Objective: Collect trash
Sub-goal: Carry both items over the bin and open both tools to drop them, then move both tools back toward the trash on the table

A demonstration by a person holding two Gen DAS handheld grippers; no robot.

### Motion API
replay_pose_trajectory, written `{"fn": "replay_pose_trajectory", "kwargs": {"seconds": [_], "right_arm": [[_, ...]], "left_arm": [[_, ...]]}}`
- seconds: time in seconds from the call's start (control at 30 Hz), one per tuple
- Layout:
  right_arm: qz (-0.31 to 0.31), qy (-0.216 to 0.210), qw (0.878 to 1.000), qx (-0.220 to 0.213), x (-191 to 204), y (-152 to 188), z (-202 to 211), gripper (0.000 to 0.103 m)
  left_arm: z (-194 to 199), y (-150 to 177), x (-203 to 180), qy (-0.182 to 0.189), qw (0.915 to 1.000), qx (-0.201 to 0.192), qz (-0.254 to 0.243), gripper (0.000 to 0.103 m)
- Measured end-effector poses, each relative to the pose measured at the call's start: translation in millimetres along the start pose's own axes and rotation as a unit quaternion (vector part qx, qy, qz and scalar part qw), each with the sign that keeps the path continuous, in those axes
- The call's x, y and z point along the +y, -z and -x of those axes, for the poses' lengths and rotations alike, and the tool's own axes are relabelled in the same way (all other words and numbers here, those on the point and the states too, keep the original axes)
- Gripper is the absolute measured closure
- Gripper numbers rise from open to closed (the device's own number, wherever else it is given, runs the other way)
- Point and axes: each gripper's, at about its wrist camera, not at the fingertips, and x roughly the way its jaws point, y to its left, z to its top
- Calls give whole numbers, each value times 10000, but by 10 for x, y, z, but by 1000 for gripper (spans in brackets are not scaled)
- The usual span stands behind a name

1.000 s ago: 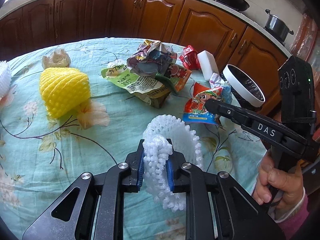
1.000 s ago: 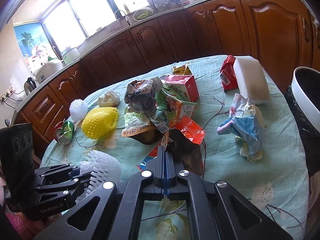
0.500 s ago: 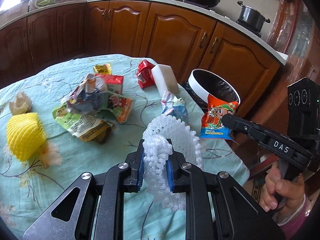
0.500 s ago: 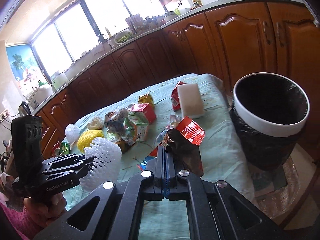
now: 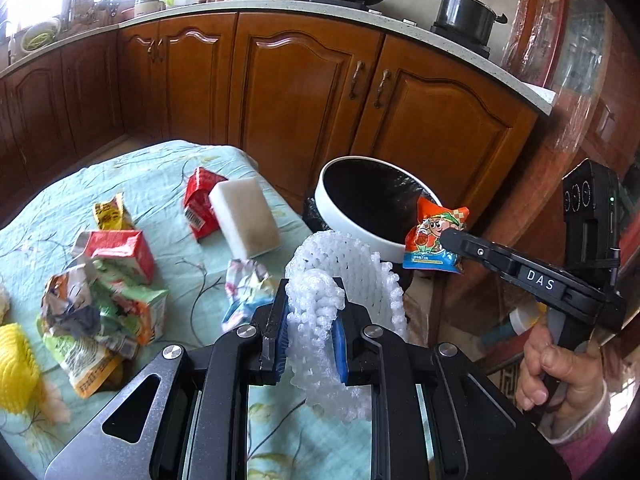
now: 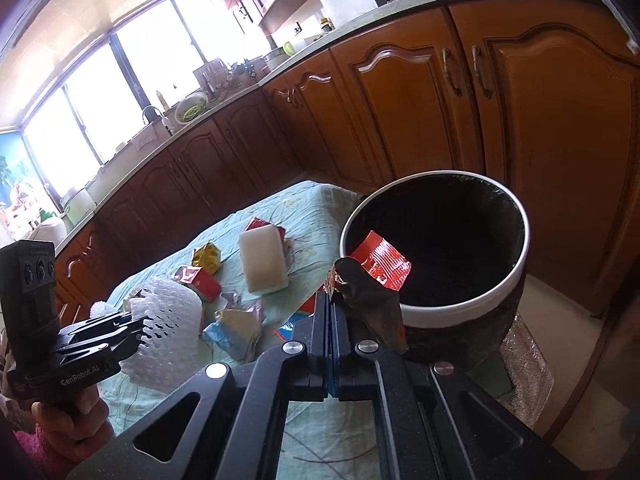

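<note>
Both grippers have swung from mid-table to the table's edge beside the trash bin (image 6: 516, 280).
Left gripper (image 5: 310, 332) pinches a white foam fruit net (image 5: 340, 264); right gripper (image 6: 330, 312), fully closed, grips a snack wrapper (image 6: 380, 264) at the bin's rim, so release looks imminent.

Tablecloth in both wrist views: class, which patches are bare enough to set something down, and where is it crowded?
Bare tablecloth lies along the far edge, behind the red packet and white foam block, and between the yellow wrapper and that packet. Crowded: the crumpled carton pile at left, beside the yellow foam net.
</note>
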Motion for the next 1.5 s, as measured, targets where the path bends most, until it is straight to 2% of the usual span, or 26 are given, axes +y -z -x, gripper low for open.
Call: {"fn": "replay_pose_trajectory", "kwargs": {"seconds": [0.27,0.5,0.87,0.9,0.93,1.0,1.03,1.1,1.13,1.2,1.27,1.4,1.5], "right_arm": [[-254,200,9994,94,-469,-305,-164,102],[-370,240,9984,343,-771,-557,-408,102],[-536,342,9954,716,-1056,-611,-613,102],[-539,322,9952,755,-1069,-615,-623,96],[-555,321,9948,793,-1075,-629,-653,96],[-622,322,9940,843,-1090,-637,-676,95],[-629,319,9939,852,-1088,-656,-689,94],[-617,367,9941,807,-1090,-652,-652,81],[-601,398,9944,771,-1085,-667,-651,77],[-587,430,9950,679,-1056,-650,-585,66],[-604,456,9954,582,-1040,-610,-522,60],[-679,503,9960,300,-959,-464,-358,34],[-692,484,9964,113,-850,-369,-300,26]], "left_arm": [[-482,-519,-337,60,9995,122,-299,87],[-1002,-893,-515,35,9982,425,-428,86],[-1725,-1061,-660,-119,9940,983,-462,86],[-1751,-1058,-662,-123,9936,1025,-458,86],[-1770,-1052,-680,-139,9932,1060,-455,85],[-1785,-1048,-705,-139,9927,1103,-459,71],[-1762,-1036,-699,-126,9930,1072,-473,68],[-1705,-1012,-683,-154,9932,1035,-505,54],[-1680,-1007,-682,-154,9936,1010,-491,51],[-1640,-1004,-645,-125,9944,958,-434,49],[-1550,-996,-603,-96,9953,902,-339,48],[-1262,-909,-492,-25,9979,633,-140,46],[-997,-758,-403,-72,9993,356,-62,43]]}}
